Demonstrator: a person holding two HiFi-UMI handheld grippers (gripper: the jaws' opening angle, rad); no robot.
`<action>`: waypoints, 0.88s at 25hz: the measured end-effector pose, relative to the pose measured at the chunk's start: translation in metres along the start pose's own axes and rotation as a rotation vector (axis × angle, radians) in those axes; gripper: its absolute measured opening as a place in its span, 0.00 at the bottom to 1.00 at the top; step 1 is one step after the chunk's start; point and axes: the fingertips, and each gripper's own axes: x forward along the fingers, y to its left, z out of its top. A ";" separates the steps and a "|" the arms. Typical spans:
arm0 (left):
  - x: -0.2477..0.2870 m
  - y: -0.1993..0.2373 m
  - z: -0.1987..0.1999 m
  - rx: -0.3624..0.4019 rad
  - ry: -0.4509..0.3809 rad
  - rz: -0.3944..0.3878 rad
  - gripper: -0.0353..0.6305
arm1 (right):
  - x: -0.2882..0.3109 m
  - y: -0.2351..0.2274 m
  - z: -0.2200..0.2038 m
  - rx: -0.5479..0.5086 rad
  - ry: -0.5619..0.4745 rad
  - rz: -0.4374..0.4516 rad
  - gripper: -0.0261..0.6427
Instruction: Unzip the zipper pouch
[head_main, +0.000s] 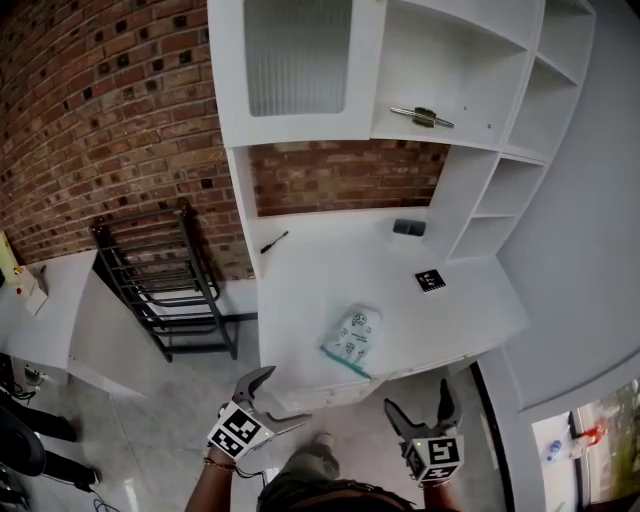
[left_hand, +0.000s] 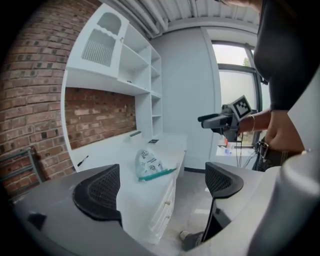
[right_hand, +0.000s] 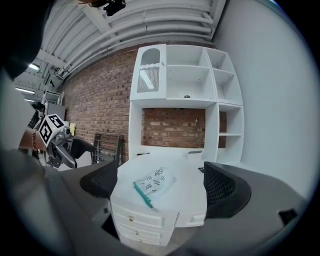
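Note:
A pale patterned zipper pouch (head_main: 353, 337) with a green zipper strip along its near edge lies flat near the front edge of the white desk (head_main: 330, 270). It also shows in the left gripper view as the pouch (left_hand: 151, 163) and in the right gripper view as the pouch (right_hand: 153, 183). My left gripper (head_main: 268, 400) hangs open below the desk's front left, well short of the pouch. My right gripper (head_main: 424, 413) hangs open below the front right, also apart from it. Both grippers hold nothing.
A black pen (head_main: 274, 241) lies at the desk's back left, a dark small block (head_main: 408, 227) at the back right, and a square marker tag (head_main: 430, 280) to the right. White shelves (head_main: 470, 80) rise above. A black rack (head_main: 160, 280) stands left. Drawers (right_hand: 132, 220) face me.

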 end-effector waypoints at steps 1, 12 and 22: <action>0.004 0.004 -0.001 0.008 0.006 -0.024 0.85 | 0.006 -0.001 0.001 -0.001 0.004 -0.002 0.84; 0.051 0.061 -0.010 0.087 0.066 -0.150 0.77 | 0.061 -0.015 0.001 0.028 0.013 -0.044 0.79; 0.109 0.083 -0.036 0.257 0.198 -0.380 0.68 | 0.076 -0.030 -0.007 0.032 0.043 -0.075 0.79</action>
